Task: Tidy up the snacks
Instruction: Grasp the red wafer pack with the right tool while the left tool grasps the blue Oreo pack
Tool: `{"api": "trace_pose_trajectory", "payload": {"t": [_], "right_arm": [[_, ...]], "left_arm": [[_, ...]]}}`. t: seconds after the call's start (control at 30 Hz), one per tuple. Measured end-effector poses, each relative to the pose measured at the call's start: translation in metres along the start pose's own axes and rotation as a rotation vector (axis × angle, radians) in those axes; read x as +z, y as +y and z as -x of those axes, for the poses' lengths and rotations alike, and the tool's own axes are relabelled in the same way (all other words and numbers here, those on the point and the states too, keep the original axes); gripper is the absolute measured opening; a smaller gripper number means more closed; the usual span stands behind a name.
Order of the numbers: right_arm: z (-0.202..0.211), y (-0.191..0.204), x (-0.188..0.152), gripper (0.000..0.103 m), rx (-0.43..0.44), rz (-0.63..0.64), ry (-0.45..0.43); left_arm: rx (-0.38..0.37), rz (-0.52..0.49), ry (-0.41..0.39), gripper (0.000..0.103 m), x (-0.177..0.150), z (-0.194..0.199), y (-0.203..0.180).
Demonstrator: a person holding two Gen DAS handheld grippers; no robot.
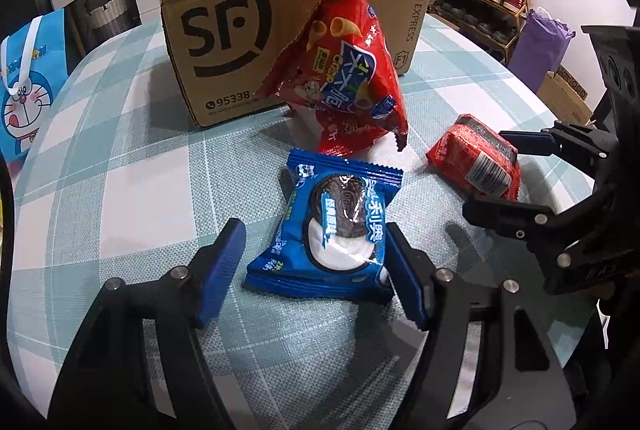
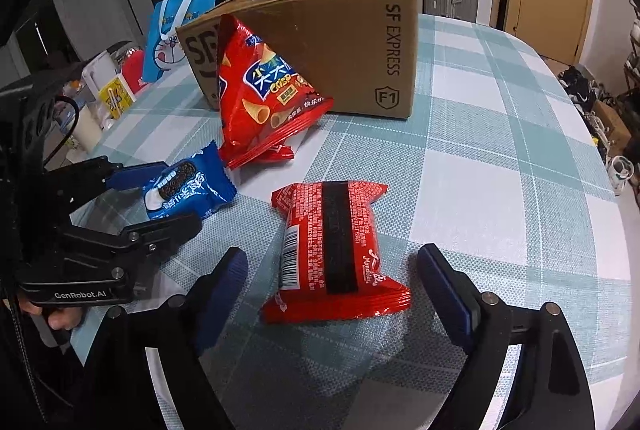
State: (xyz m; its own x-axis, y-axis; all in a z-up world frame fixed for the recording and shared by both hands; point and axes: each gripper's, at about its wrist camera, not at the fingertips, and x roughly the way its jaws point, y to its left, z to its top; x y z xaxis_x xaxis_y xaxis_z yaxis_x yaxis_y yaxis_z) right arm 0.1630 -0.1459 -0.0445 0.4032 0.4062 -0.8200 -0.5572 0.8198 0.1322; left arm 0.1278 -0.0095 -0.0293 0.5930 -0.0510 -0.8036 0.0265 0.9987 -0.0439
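The blue cookie packet (image 1: pixel 328 226) is bracketed on the checked counter (image 1: pixel 120 157) by the left gripper (image 1: pixel 312 270), its fingers (image 1: pixel 224 262) spread with a gap on one side. The red wafer packet (image 2: pixel 332 250) is straddled by the right gripper (image 2: pixel 332 294), fingers spread wide and clear of it. The red crisp bag (image 1: pixel 344 69) is seen leaning against the cardboard box (image 1: pixel 240 21) (purple wrappers showing inside).
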Motion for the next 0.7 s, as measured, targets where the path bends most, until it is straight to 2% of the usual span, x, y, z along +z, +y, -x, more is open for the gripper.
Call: {"api": "trace_pose_trajectory", "payload": {"t": [0.37,0.5,0.63,0.7], "right_arm": [[-0.003,0.013,-0.005,0.086,-0.077,0.059,0.002],[-0.001,0.013,-0.006,0.079,-0.094,0.061,-0.004],[0.003,0.011,-0.006,0.066,-0.097,0.059,-0.006],[0.004,0.011,-0.006,0.064,-0.089,0.066,-0.008]], "left_arm": [[-0.003,-0.002,0.001,0.069,0.0,0.0,-0.001],[-0.001,-0.003,0.001,0.069,0.0,0.0,-0.002],[-0.001,-0.004,0.001,0.069,0.0,-0.001,-0.002],[-0.001,-0.004,0.001,0.069,-0.001,-0.001,-0.002]]}}
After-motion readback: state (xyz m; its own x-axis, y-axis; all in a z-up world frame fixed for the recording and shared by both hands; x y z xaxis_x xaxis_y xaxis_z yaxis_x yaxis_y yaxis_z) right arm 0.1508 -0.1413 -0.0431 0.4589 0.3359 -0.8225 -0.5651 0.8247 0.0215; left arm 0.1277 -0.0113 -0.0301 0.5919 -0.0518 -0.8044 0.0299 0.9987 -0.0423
